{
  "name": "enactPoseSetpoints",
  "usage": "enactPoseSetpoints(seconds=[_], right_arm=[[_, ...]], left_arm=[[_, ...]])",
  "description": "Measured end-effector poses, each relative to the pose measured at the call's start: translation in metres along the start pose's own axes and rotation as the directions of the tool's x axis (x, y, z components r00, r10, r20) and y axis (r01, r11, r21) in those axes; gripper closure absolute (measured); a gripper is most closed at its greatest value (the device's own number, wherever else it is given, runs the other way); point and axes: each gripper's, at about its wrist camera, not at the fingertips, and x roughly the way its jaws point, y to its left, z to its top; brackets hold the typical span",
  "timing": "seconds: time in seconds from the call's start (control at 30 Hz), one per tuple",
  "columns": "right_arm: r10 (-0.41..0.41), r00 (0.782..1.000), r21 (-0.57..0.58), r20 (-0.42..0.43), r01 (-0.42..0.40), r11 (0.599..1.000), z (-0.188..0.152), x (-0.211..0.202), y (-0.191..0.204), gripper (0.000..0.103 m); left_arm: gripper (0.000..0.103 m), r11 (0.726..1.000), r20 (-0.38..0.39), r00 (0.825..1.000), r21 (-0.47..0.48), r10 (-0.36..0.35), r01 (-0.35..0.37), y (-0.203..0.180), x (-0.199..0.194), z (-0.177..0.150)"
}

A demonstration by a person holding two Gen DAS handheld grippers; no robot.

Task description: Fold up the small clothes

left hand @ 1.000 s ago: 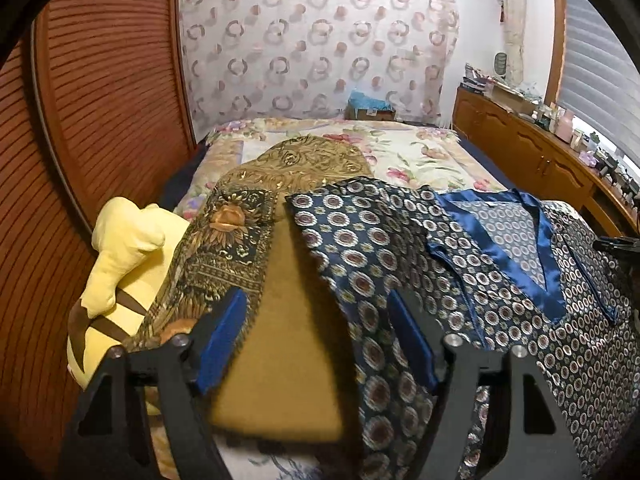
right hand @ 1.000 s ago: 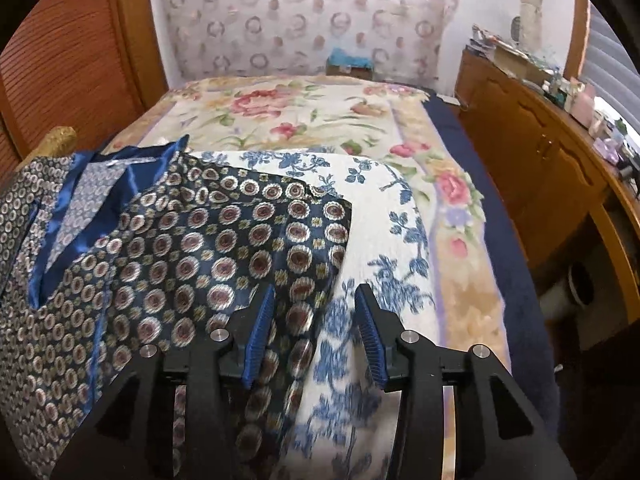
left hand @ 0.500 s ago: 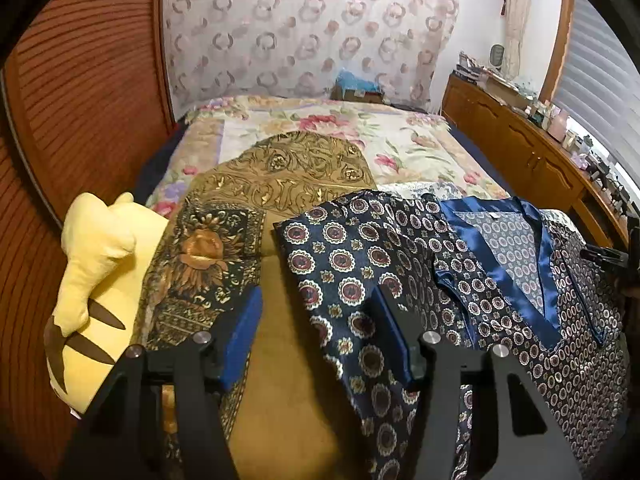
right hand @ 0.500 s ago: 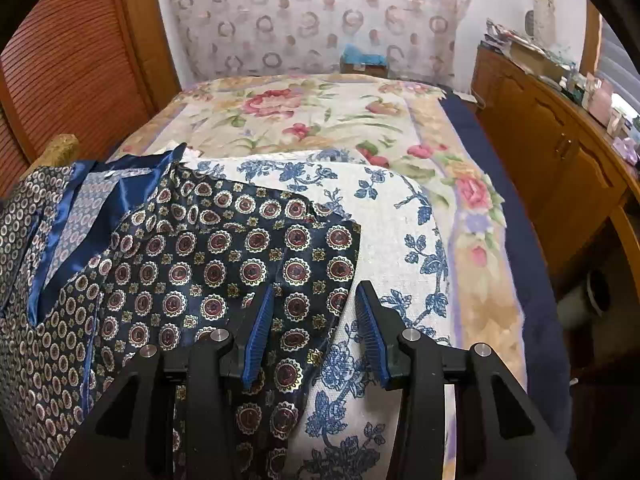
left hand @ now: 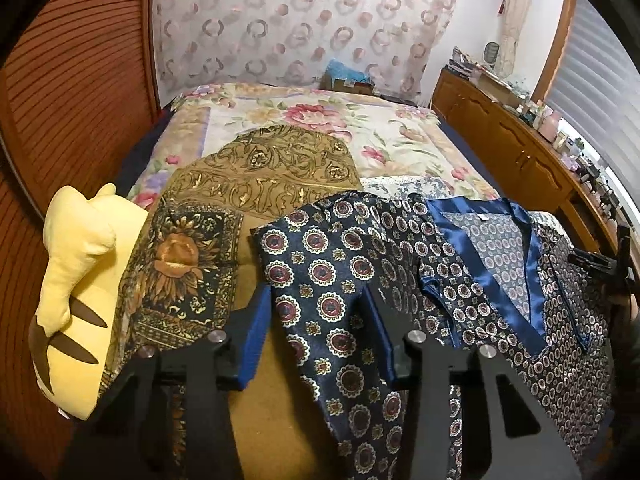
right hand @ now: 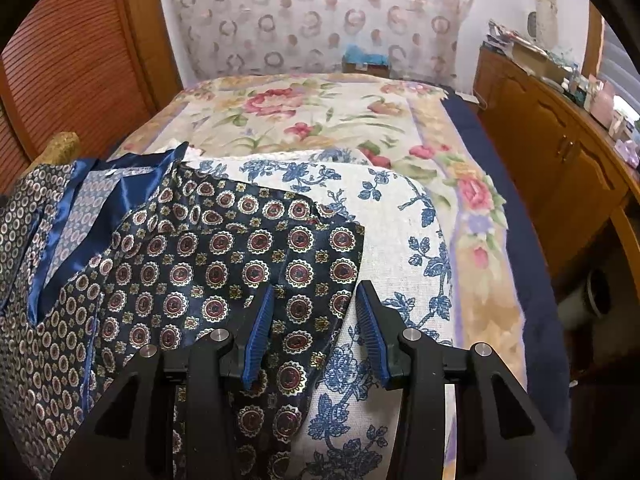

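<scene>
A navy satin top with round medallions and a blue V-neck trim lies spread flat on the bed. In the left wrist view its left sleeve runs between the fingers of my left gripper. The jaws are closing, and the blue pads stand clear of the cloth. In the right wrist view the other sleeve lies flat. My right gripper is open and straddles that sleeve's outer edge, with the neckline far left.
A yellow plush toy sits at the left beside a gold and brown patterned cloth. A white cloth with blue flowers lies under the right sleeve on the floral bedspread. A wooden cabinet runs along the right.
My left gripper slid right, from straddling the sleeve's edge and the brown cloth to over the sleeve, and its jaws narrowed. The right gripper barely moved and kept its gap.
</scene>
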Motion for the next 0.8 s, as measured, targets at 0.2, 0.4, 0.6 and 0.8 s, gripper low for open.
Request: enactPoseSetpoints(seconds=[0.2,0.4,0.6,0.8], right_arm=[[0.011,1.000,-0.039,-0.008,-0.011,0.999,0.001,0.001,0.011,0.066],[0.062,0.998,-0.084,-0.021,-0.064,0.994,0.004,0.002,0.025,0.097],[0.092,0.995,-0.102,0.043,-0.087,0.991,0.003,-0.018,0.037,0.101],[0.132,0.977,-0.119,0.165,-0.114,0.986,0.004,-0.072,0.054,0.102]], left_arm=[[0.060,1.000,-0.002,1.000,0.000,0.008,-0.008,0.000,0.001,-0.003],[0.093,1.000,0.002,1.000,0.012,-0.004,0.004,-0.003,-0.003,-0.007],[0.103,0.997,0.066,0.998,0.080,-0.007,0.002,-0.030,-0.027,-0.012],[0.103,0.991,0.158,0.986,0.133,-0.054,0.033,-0.063,-0.074,-0.027]])
